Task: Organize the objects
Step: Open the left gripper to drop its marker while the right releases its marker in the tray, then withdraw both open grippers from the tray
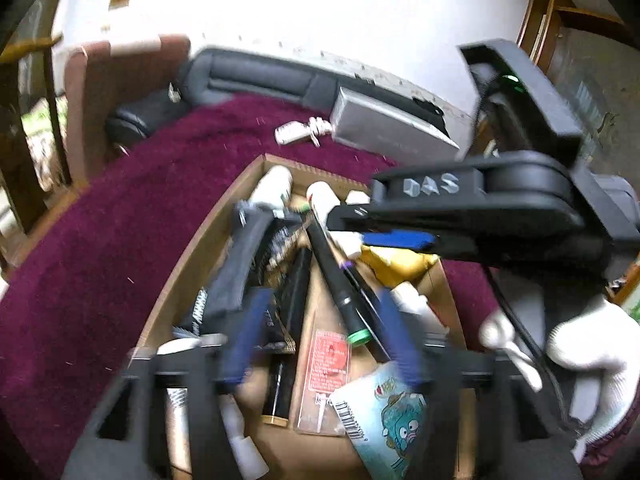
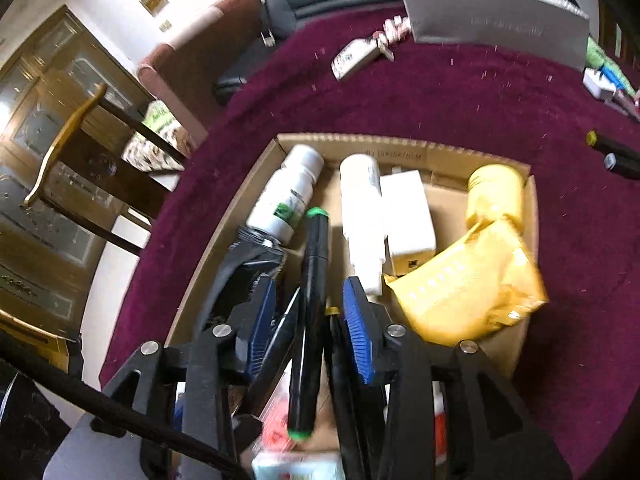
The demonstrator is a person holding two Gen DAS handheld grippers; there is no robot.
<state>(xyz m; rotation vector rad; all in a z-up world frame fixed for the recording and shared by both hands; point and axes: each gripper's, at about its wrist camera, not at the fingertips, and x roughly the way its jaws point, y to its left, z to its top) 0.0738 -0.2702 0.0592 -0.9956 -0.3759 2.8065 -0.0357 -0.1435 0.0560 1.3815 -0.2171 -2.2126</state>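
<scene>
Right wrist view alone shows two dark markers (image 2: 614, 156) loose on the maroon surface (image 2: 460, 96) by its right edge, beyond the cardboard box (image 2: 224, 236). Right hand-held gripper (image 2: 308, 320) stands partly open astride a green-capped marker (image 2: 310, 320) lying in the box, pads apart from it. Left wrist view shows the left hand-held gripper (image 1: 320, 336) open wide, empty, above the box; bare maroon lies to its left.

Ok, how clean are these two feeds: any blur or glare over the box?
Left wrist: motion blur smears the left gripper and the wall is blown out. Right wrist: sharper on the cardboard box; the yellow packet is smeared. Both bend at the edges.
</scene>
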